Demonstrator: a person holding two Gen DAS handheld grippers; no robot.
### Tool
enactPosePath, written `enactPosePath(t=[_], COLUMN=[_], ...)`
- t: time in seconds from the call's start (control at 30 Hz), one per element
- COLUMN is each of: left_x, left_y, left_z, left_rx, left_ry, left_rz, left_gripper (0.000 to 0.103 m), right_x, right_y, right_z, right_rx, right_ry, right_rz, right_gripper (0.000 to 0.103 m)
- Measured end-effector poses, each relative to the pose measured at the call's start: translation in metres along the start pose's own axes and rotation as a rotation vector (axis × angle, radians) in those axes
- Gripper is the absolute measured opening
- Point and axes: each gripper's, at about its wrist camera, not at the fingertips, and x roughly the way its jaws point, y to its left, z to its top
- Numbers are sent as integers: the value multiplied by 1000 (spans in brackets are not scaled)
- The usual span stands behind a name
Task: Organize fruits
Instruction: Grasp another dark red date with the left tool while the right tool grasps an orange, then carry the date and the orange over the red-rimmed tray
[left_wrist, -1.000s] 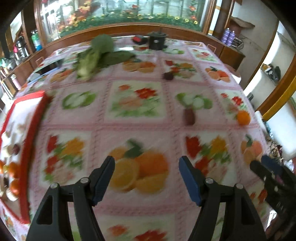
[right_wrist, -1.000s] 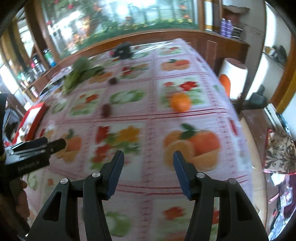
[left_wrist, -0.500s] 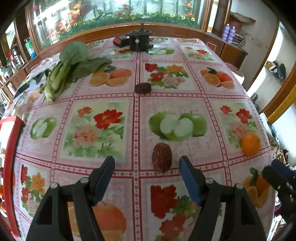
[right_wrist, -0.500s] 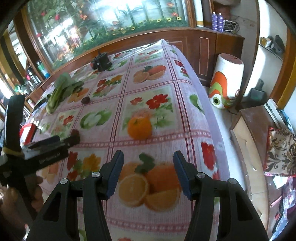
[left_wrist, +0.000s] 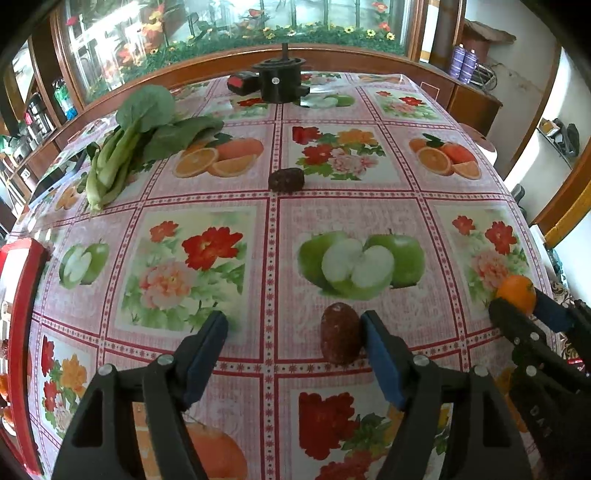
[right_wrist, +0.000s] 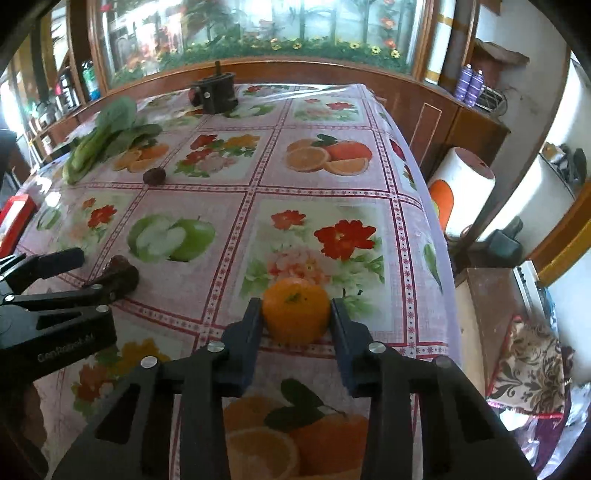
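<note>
- Orange (right_wrist: 295, 310) sitting between the blue pads of the right tool (right_wrist: 296, 332), resting on the surface (right_wrist: 332, 110); jaws closing on it, both pads looking flush against its sides.
- Same orange (left_wrist: 516, 293) showing at the far right of the left wrist view, right tool (left_wrist: 524, 314) wrapped around it.
- Left tool (left_wrist: 293, 343) standing apart, jaws wide, nothing clamped.
- Dark brown oval fruit (left_wrist: 340, 338) lying on the surface inside that gap, hard up against the right-hand finger (left_wrist: 380, 354), well clear of the left-hand one.
- From the right wrist view that same brown fruit (right_wrist: 120, 275) is lying to the left of the right tool, with the left tool (right_wrist: 99, 271) reaching around it.
- Second dark fruit (left_wrist: 286, 180) lying further ahead of the left tool, roughly straight out, on a seam of the printed cloth.
- Leafy greens (left_wrist: 136, 140) lying ahead and to the left of the left tool, well apart from both fruits.
- Black round device (left_wrist: 279, 79) standing at the far end of the surface, a red-and-black block (left_wrist: 242, 83) just beside it on its left.
- Red-rimmed tray (left_wrist: 22, 332) sitting at the left edge, beside the left tool; contents too cropped to tell.
- White and orange cylinder (right_wrist: 461, 192) standing on the floor off the right side of the surface, ahead and right of the right tool.
- Two purple cans (right_wrist: 469, 85) standing on the wooden ledge far ahead on the right.
</note>
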Motion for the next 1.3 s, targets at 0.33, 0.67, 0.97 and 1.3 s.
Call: enactPosePath(t=[0.33, 0.67, 0.97, 1.3], left_x=[-6, -20, -42, -68], left_y=[-4, 1, 22, 73], left_z=[-2, -23, -61, -100], left_rx=[41, 37, 5, -53], left_ry=[-3, 9, 22, 17], left_rz=[-29, -20, -60, -158], left_gripper=[23, 23, 23, 23], right_x=[-24, -46, -70, -96], right_y=[4, 13, 32, 57], right_z=[-31, -62, -82, -90], right_rx=[103, 132, 73, 40], right_ry=[-36, -36, -32, -30], right_rz=[120, 197, 225, 225], right_gripper=[35, 35, 35, 35])
